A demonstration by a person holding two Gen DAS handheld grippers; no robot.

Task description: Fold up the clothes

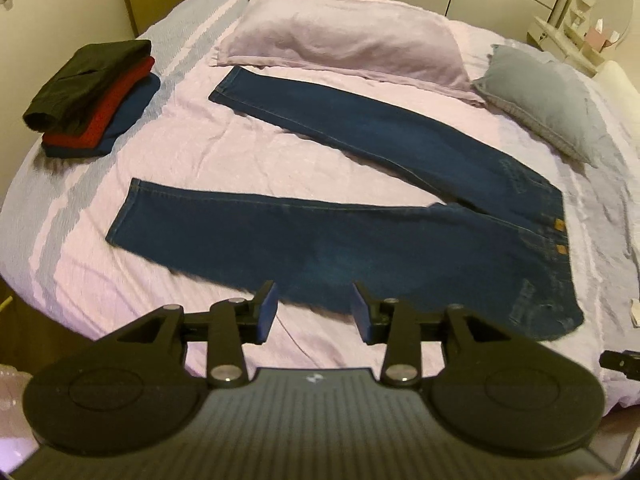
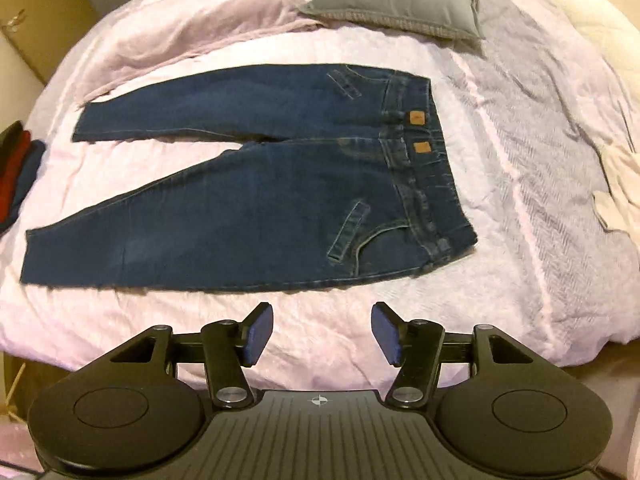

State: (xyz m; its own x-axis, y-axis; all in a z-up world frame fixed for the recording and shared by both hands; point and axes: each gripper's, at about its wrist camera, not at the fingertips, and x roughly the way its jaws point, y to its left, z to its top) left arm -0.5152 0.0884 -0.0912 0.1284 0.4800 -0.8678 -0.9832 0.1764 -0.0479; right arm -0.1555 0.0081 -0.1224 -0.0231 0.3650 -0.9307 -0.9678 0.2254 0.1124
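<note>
While jeans point(image 2: 256, 184) lie spread, left gripper point(image 1: 314, 308) and right gripper point(image 2: 322, 332) gape.

Matt denim jeans point(image 1: 360, 240) lie on a wrinkled, soft cloth bedcover point(image 1: 224, 152).

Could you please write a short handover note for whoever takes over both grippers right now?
Left gripper: open, empty, over the near edge of the jeans.
Right gripper: open, empty, over the bedsheet, short of the jeans' near edge.
Jeans lie flat on the bed, legs spread in a V, waistband to the right.
Done: a stack of folded clothes sits at the far left.
Left: fold the jeans, probably leg over leg first, then add them to the stack.
</note>
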